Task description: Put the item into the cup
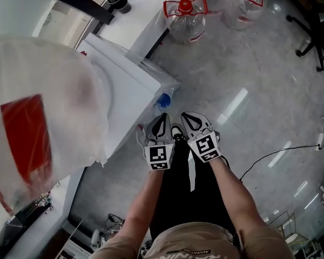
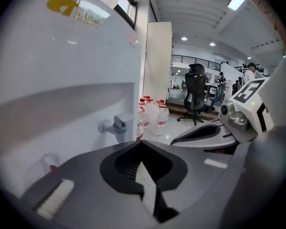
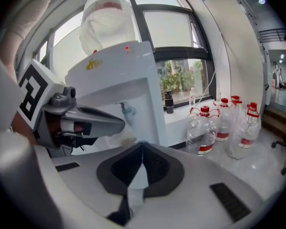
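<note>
No cup and no loose item shows in any view. I stand at a white water dispenser (image 1: 130, 85), holding both grippers side by side low in front of it. In the head view my left gripper (image 1: 163, 117) and my right gripper (image 1: 188, 116) point forward, nearly touching each other. The left gripper (image 2: 142, 144) has its jaws meeting at the tip with nothing between them. The right gripper (image 3: 142, 145) looks the same, its jaws closed and empty. The dispenser's blue tap (image 2: 119, 125) sits just ahead of the left gripper.
A large water bottle wrapped in a plastic bag (image 1: 40, 117) tops the dispenser. Several clear jugs with red caps (image 1: 186, 18) stand on the glossy floor by the window ledge. An office chair (image 1: 317, 28) is at far right, and a black cable (image 1: 272, 154) crosses the floor.
</note>
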The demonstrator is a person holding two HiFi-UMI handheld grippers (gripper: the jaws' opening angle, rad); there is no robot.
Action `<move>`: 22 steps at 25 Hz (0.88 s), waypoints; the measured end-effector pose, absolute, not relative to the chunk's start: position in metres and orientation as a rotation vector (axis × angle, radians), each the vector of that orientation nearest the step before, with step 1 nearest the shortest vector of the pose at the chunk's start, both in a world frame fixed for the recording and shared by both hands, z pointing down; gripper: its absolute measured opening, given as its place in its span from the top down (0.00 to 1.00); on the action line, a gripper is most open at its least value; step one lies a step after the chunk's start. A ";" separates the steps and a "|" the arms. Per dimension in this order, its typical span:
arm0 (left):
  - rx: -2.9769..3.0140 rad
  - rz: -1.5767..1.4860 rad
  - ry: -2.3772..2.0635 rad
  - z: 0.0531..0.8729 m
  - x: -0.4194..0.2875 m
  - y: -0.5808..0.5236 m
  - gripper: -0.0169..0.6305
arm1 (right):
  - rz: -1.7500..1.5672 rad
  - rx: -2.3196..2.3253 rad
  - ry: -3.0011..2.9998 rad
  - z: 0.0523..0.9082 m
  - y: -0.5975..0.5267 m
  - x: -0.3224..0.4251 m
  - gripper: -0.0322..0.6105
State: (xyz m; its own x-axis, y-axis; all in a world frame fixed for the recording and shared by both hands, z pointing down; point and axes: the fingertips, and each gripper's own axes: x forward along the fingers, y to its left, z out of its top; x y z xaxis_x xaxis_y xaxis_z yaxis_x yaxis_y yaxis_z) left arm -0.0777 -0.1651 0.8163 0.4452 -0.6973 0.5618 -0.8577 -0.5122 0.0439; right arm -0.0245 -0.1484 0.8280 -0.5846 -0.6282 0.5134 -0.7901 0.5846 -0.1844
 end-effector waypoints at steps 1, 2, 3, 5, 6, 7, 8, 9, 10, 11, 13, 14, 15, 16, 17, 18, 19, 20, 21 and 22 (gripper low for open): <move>2.375 0.707 -1.326 0.824 -0.077 -0.166 0.96 | 0.558 1.135 -2.421 0.834 -0.151 -0.026 0.93; 2.373 0.712 -1.323 0.830 -0.077 -0.167 0.96 | 0.565 1.129 -2.422 0.839 -0.154 -0.028 0.93; 2.371 0.715 -1.322 0.836 -0.076 -0.169 0.96 | 0.576 1.125 -2.425 0.843 -0.156 -0.029 0.93; 2.361 0.716 -1.328 0.844 -0.076 -0.174 0.96 | 0.586 1.119 -2.428 0.849 -0.163 -0.030 0.93; 2.351 0.713 -1.336 0.847 -0.076 -0.177 0.96 | 0.585 1.116 -2.426 0.852 -0.166 -0.030 0.93; 2.341 0.711 -1.346 0.850 -0.077 -0.180 0.96 | 0.588 1.114 -2.424 0.855 -0.168 -0.030 0.93; 2.333 0.710 -1.355 0.852 -0.078 -0.183 0.96 | 0.599 1.112 -2.423 0.857 -0.170 -0.031 0.93; 2.323 0.708 -1.364 0.854 -0.080 -0.185 0.96 | 0.615 1.109 -2.423 0.860 -0.170 -0.032 0.93; 2.311 0.702 -1.372 0.855 -0.082 -0.187 0.96 | 0.631 1.101 -2.424 0.862 -0.170 -0.033 0.93; 2.297 0.694 -1.381 0.857 -0.085 -0.189 0.96 | 0.644 1.090 -2.427 0.865 -0.170 -0.035 0.93; 2.275 0.682 -1.399 0.859 -0.089 -0.194 0.96 | 0.664 1.077 -2.431 0.869 -0.170 -0.039 0.93; 2.270 0.680 -1.406 0.860 -0.091 -0.197 0.96 | 0.670 1.076 -2.430 0.871 -0.170 -0.039 0.93; 2.267 0.681 -1.411 0.861 -0.093 -0.200 0.96 | 0.675 1.076 -2.428 0.872 -0.170 -0.040 0.93; 2.265 0.682 -1.413 0.863 -0.094 -0.202 0.96 | 0.679 1.076 -2.426 0.872 -0.170 -0.040 0.93; 2.265 0.686 -1.413 0.864 -0.094 -0.203 0.96 | 0.683 1.075 -2.425 0.873 -0.169 -0.040 0.93; 2.266 0.691 -1.412 0.865 -0.094 -0.204 0.96 | 0.686 1.072 -2.424 0.873 -0.168 -0.040 0.93; 2.265 0.697 -1.411 0.867 -0.095 -0.204 0.96 | 0.689 1.068 -2.423 0.874 -0.168 -0.040 0.93; 2.263 0.702 -1.410 0.869 -0.095 -0.205 0.96 | 0.691 1.066 -2.422 0.875 -0.168 -0.040 0.93; 2.258 0.706 -1.411 0.871 -0.095 -0.205 0.96 | 0.694 1.065 -2.420 0.875 -0.168 -0.039 0.93; 2.251 0.708 -1.411 0.873 -0.095 -0.206 0.96 | 0.699 1.065 -2.418 0.876 -0.167 -0.039 0.93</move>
State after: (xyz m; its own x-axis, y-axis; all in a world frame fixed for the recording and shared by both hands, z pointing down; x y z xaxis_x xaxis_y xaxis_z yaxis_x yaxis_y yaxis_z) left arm -0.0954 -0.2061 0.8727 0.3655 -0.7100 0.6020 -0.9070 -0.4170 0.0588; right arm -0.0385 -0.1674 0.8758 -0.6264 -0.5597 0.5425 -0.7628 0.5832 -0.2792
